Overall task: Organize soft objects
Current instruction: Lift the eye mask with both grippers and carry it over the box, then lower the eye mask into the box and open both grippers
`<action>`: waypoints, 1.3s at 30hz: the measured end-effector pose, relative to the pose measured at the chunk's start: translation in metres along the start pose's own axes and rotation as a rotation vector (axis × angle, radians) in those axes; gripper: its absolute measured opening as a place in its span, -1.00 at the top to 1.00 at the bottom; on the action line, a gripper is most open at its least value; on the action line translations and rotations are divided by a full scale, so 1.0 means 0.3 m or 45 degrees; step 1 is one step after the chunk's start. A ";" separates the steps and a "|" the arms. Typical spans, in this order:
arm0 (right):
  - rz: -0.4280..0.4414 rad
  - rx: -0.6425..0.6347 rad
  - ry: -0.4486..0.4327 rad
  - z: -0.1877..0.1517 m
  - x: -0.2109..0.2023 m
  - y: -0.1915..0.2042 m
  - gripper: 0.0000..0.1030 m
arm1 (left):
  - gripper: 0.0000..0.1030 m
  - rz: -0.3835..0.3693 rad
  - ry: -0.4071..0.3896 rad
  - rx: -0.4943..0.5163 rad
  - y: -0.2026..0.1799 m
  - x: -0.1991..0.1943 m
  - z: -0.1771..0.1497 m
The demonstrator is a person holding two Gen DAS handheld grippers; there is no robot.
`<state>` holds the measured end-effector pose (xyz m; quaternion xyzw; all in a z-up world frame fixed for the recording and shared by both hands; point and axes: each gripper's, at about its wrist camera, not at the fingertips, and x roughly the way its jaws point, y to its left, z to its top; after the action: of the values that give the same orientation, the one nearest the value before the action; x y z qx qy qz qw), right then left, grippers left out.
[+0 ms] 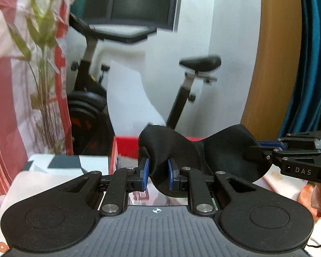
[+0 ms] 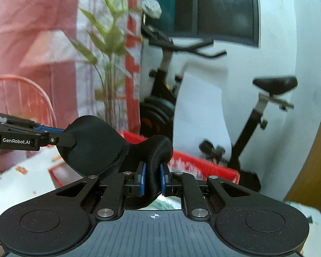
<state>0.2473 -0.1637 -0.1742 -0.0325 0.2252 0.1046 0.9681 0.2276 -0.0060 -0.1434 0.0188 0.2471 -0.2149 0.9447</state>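
A black padded eye mask (image 1: 222,152) hangs in the air, stretched between both grippers. My left gripper (image 1: 158,172) is shut on one end of it, and the black fabric bulges up between the blue pads. From the right, my right gripper (image 1: 259,148) pinches the mask's other end. In the right wrist view the right gripper (image 2: 153,178) is shut on a fold of the eye mask (image 2: 92,143), while the left gripper (image 2: 63,136) reaches in from the left and holds its far lobe.
A red box (image 2: 192,163) lies below and beyond the mask, on a white surface (image 2: 21,184). Behind stand an exercise bike (image 1: 182,98), a tall green plant (image 1: 42,64) and a red patterned hanging. A wooden panel (image 1: 274,64) and a teal curtain are at the right.
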 end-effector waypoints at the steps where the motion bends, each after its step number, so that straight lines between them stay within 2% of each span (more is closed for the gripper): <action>1: -0.006 0.006 0.027 -0.016 0.023 -0.005 0.76 | 0.62 0.002 0.028 0.007 0.001 0.026 -0.011; 6: -0.013 0.028 0.134 -0.097 0.100 -0.005 0.76 | 0.62 -0.002 0.173 0.009 0.011 0.138 -0.067; 11: -0.005 0.066 0.215 -0.141 0.141 -0.010 0.76 | 0.62 -0.019 0.264 0.000 0.033 0.188 -0.095; 16: 0.001 0.178 0.285 -0.157 0.177 -0.049 0.76 | 0.61 -0.031 0.330 0.033 0.033 0.222 -0.096; 32: -0.014 0.274 0.381 -0.202 0.220 -0.086 0.76 | 0.58 -0.004 0.406 0.065 0.026 0.263 -0.111; 35: -0.024 0.271 0.381 -0.201 0.218 -0.086 0.75 | 0.52 0.004 0.418 0.064 0.028 0.270 -0.113; 39: -0.086 0.193 0.355 -0.187 0.205 -0.068 0.59 | 0.32 0.025 0.432 0.061 0.038 0.270 -0.109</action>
<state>0.2815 -0.1782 -0.2514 0.0189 0.3634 0.0491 0.9301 0.2810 -0.0230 -0.2113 0.0800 0.3977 -0.2051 0.8907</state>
